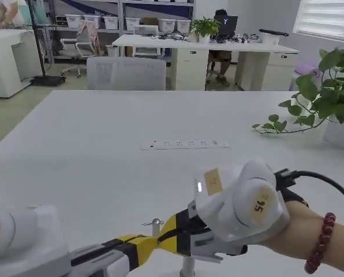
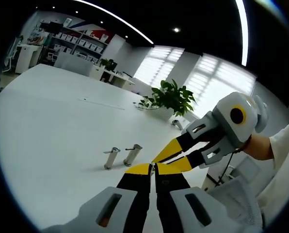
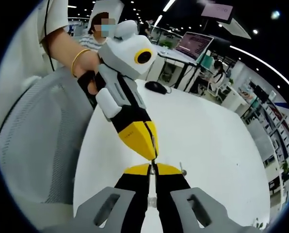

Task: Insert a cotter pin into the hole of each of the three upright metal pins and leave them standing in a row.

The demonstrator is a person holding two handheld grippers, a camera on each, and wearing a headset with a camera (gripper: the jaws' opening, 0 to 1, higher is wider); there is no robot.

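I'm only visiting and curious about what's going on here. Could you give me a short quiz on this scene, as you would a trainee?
1. True or false: the left gripper and the right gripper meet tip to tip above the table.
2. What stands at the table's right edge in the head view? A. a plant; B. a kettle; C. a toolbox.
3. In the left gripper view, how many metal pins stand side by side just beyond the gripper tips?
Key: 1 true; 2 A; 3 two.
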